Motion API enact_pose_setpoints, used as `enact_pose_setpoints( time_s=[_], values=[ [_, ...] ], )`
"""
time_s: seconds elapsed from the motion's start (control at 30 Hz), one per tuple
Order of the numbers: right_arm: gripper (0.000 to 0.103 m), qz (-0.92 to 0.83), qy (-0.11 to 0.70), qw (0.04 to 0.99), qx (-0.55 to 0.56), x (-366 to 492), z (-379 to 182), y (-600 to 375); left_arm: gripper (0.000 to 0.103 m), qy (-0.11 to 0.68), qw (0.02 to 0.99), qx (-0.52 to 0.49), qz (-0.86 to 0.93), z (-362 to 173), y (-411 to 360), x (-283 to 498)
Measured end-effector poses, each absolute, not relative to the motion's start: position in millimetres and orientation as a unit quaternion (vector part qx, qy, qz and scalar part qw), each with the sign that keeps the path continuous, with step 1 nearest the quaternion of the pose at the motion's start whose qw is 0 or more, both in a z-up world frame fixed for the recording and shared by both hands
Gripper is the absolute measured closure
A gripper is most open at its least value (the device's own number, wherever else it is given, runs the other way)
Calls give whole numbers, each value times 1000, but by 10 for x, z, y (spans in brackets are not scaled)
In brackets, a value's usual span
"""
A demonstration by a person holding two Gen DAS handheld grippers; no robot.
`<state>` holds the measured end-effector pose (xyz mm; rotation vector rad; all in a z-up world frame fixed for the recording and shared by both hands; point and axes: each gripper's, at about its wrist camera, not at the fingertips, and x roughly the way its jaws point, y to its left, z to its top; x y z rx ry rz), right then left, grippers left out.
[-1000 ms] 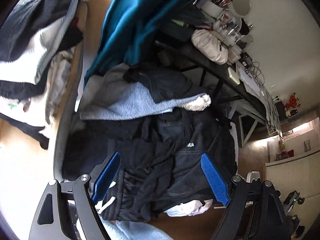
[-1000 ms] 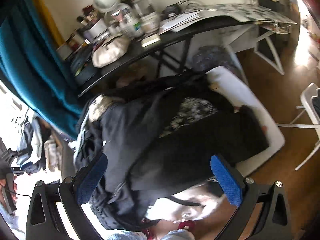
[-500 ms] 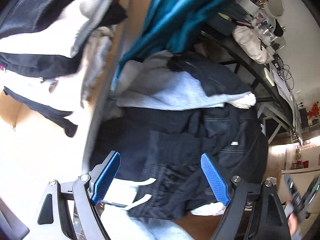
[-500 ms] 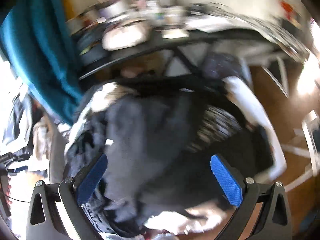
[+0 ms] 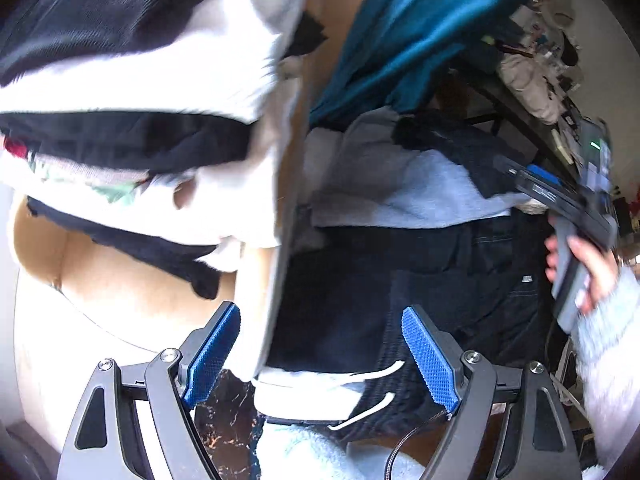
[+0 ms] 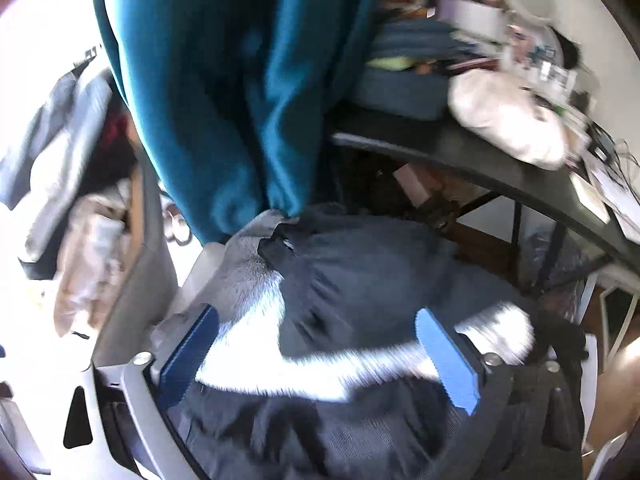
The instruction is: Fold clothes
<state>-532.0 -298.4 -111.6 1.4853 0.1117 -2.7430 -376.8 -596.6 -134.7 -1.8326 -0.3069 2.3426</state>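
A heap of dark clothes (image 5: 440,280) fills the low surface under both grippers. Black shorts with a white drawstring (image 5: 376,380) lie nearest, just below my left gripper (image 5: 322,356), which hangs open above them with nothing between its blue pads. A pale blue fleece (image 5: 420,196) lies further back, partly under a black garment (image 6: 360,264). My right gripper (image 6: 318,360) is open over that fleece and black garment and holds nothing; its view is blurred. A hand (image 5: 592,276) in a fuzzy pale sleeve carries it at the right of the left wrist view.
A cardboard box (image 5: 256,288) stuffed with black and white clothes (image 5: 140,92) stands to the left, its wall close to my left pad. A teal curtain (image 6: 224,100) hangs behind the heap. A cluttered black desk (image 6: 460,160) with a white bag (image 6: 508,120) stands at the back right.
My left gripper has slid left and down toward the box wall. The right gripper swung quickly left across the heap toward the curtain, rolling as it went, and now shows in the left view.
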Motion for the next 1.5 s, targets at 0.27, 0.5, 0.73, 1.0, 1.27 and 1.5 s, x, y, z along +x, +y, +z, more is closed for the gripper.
enact_pose_setpoints(
  time_s=[0.27, 0.5, 0.73, 1.0, 1.27, 1.5],
  values=[
    [52, -829, 152, -58, 535, -5582, -1655, -3080, 20, -117, 43, -621, 774, -1522, -6334, -3858],
    [90, -865, 60, -63, 495, -5325, -1028, -2711, 20, -122, 69, -613, 777, -1476, -6213, -4094],
    [91, -919, -64, -54, 385, -4552, 119, -2353, 20, -77, 137, -589, 793, -1265, -5697, -4418],
    [91, -955, -104, -119, 250, -3469, 1429, -1842, 20, -47, 235, -564, 790, -1029, -4806, -4571],
    [91, -970, -71, -170, 158, -2708, 2609, -1624, 20, 40, 381, -494, 781, -696, -3579, -4260],
    [91, -960, -85, -217, 157, -2081, 2899, -1136, 20, 110, 505, -392, 761, -343, -2473, -3466]
  ],
)
